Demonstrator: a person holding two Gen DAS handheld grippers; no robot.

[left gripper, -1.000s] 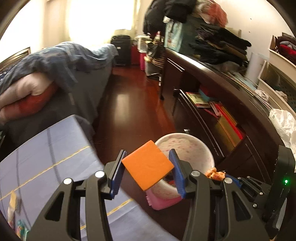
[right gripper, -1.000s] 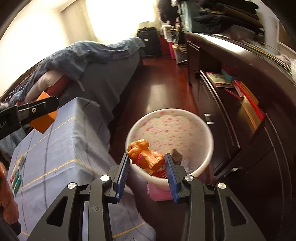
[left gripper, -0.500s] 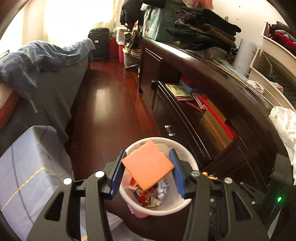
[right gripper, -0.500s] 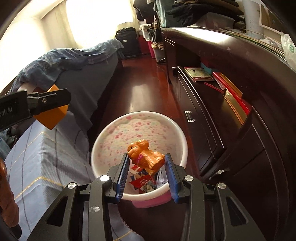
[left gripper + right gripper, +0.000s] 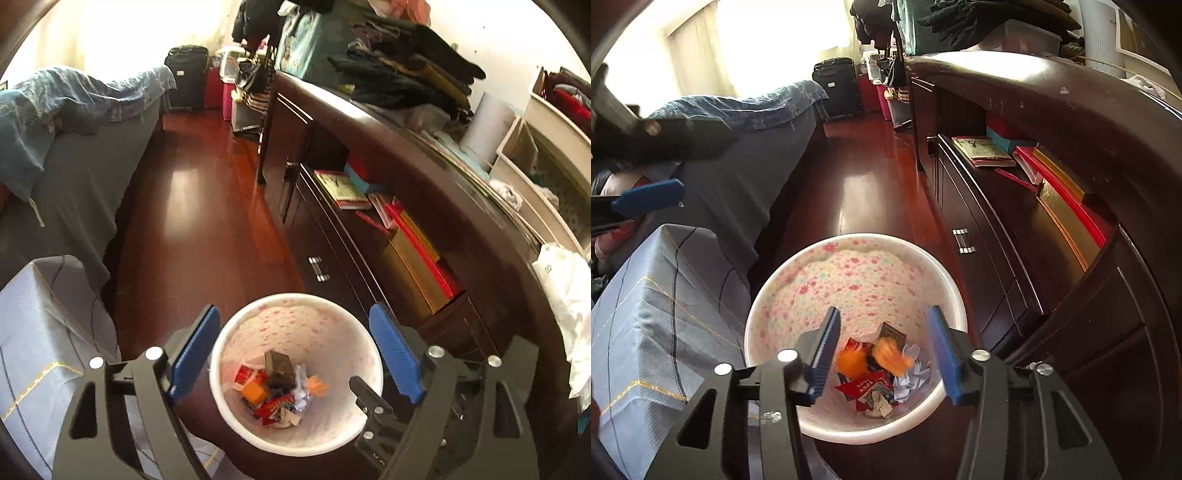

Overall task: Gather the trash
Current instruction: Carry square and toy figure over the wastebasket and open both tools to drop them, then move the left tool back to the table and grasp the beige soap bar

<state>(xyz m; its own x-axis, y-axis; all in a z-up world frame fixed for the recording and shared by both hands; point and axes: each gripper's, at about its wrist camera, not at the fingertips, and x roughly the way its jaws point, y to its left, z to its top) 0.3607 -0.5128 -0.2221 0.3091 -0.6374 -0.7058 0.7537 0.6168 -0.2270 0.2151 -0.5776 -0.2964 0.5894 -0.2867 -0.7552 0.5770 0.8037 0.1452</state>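
I see the white bin with pink flower print standing upright on the floor, its mouth open. In its bottom lie an orange square, a blurred orange toy, a red wrapper, crumpled white paper and a dark packet

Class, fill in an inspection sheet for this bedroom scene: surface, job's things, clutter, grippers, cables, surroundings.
Surface: glossy red-brown wooden floor.
Job's things: white flower-patterned waste bin holding an orange square block, an orange toy figure, red wrappers and crumpled paper.
Clutter: folded dark clothes on the dark wooden dresser; books in its open shelf.
Grippers: left gripper open, empty; right gripper open, empty; both above the bin.
Cables: nothing seen.
Surroundings: grey bed, black suitcase, bright window.
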